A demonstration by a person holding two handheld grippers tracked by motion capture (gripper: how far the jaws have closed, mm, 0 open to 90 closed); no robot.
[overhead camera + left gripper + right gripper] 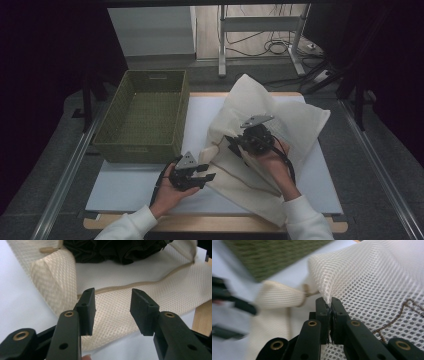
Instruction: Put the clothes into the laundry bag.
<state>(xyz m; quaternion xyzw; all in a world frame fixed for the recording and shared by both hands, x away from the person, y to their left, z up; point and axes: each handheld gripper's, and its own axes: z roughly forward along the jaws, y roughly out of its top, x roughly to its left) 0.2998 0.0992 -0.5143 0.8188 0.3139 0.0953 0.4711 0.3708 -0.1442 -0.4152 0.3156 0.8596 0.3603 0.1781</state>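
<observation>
Wooden table [320, 226], white sheet [130, 187] on it, green basket [145, 115], cream mesh bag [295, 125]

A lab: dark-curtained recording table [150, 190], floor cables [270, 47], metal frame [222, 40].

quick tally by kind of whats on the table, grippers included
Cream mesh laundry bag, with a dark garment inside: 1
Olive-green woven rectangular basket: 1
White rectangular table mat: 1
Black two-jaw grippers: 2, the left gripper open, the right gripper pinching the bag's mesh
Total: 5, not counting the garment
</observation>
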